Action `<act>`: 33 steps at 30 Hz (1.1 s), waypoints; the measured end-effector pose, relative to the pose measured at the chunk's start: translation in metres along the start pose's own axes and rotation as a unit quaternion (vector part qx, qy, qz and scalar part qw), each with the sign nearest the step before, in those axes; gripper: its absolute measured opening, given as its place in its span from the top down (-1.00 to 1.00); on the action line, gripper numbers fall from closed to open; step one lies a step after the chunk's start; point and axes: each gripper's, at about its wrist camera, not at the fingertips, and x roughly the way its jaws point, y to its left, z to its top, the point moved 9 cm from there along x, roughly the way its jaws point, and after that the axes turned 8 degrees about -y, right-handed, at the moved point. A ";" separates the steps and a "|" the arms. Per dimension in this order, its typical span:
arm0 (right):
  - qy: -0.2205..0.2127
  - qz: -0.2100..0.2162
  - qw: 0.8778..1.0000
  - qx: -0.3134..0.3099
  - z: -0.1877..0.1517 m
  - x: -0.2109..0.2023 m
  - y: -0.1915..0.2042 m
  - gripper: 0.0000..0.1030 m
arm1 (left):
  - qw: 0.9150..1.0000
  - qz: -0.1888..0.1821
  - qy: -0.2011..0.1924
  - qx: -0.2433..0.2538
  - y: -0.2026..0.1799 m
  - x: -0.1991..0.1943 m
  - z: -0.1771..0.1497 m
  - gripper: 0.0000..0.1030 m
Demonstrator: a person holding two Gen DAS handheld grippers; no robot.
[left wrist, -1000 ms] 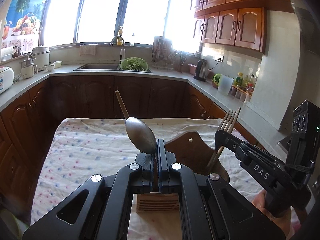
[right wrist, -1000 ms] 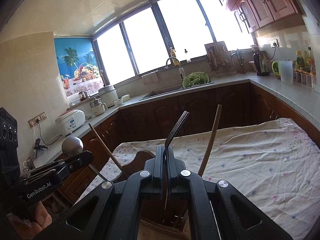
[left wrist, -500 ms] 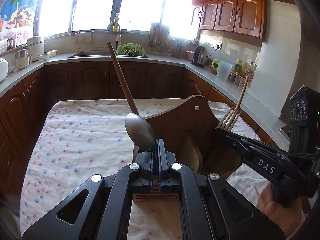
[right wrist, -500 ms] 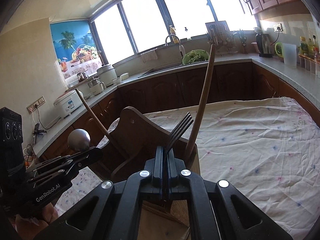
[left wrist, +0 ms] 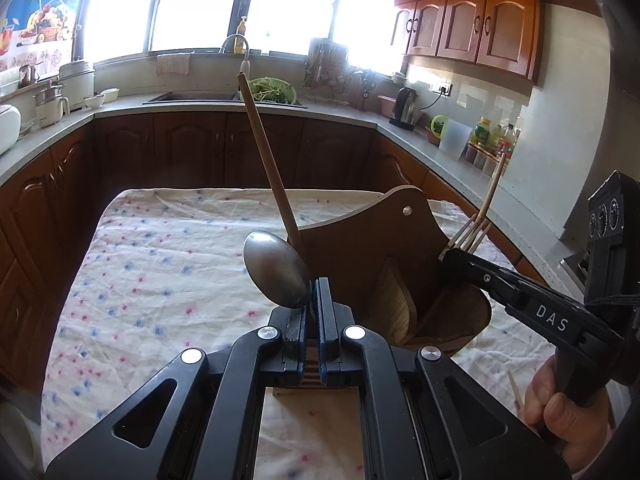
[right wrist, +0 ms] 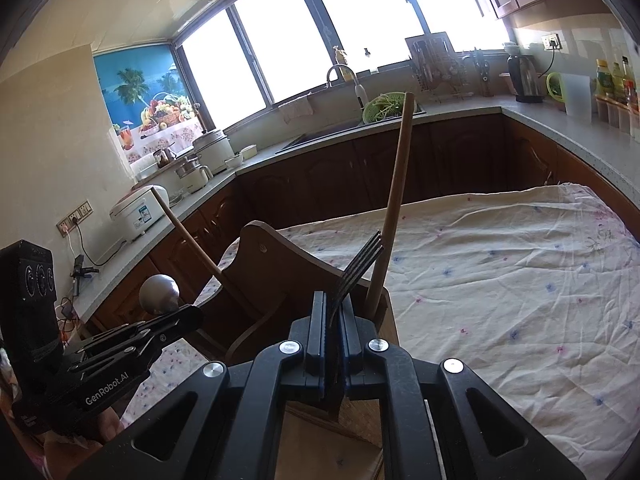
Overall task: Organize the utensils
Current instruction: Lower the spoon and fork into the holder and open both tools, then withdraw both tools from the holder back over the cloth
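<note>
Change: both tongs sit lower, closer over the wooden holder (left wrist: 404, 276) than a second ago.
Surface (left wrist: 160, 272): floral cloth, holder standing on it.
Left tongs (left wrist: 313, 300): loosening, spoon (left wrist: 276, 274) between pads, bowl up.
Right tongs (right wrist: 333, 312): loosening, fork (right wrist: 358, 268) between pads, tines up.
Wooden handles (left wrist: 268, 168): upright in holder.

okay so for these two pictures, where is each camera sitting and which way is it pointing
Left wrist: sits on the left tongs, looking along them, tilted down, over the spoon toward the wooden holder; a hand carrying the right tongs shows at right.
Right wrist: sits on the right tongs, looking over the fork; the left tongs show at left.
Shared: holder, floral cloth, sink counter, both utensils.
</note>
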 end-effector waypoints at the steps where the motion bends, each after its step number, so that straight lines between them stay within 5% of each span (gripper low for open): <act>1: -0.001 -0.001 1.000 0.001 0.001 -0.001 0.000 0.83 | 1.000 0.000 0.000 -0.001 0.000 -0.001 0.000 0.87; 8: -0.015 -0.007 1.000 0.002 0.010 -0.013 -0.002 0.55 | 1.000 -0.007 0.003 0.008 -0.009 -0.008 0.000 0.55; 13: -0.029 -0.017 0.999 0.018 0.016 -0.027 -0.012 0.34 | 1.000 0.005 -0.008 0.024 -0.014 -0.018 0.000 -0.06; 26: -0.047 -0.028 0.997 0.063 0.009 -0.071 -0.041 0.07 | 1.000 0.010 0.008 -0.009 0.000 -0.037 -0.025 -0.08; 33: -0.048 -0.023 0.995 0.080 -0.011 -0.104 -0.047 -0.34 | 0.999 0.015 0.015 -0.043 0.004 -0.060 -0.048 -0.42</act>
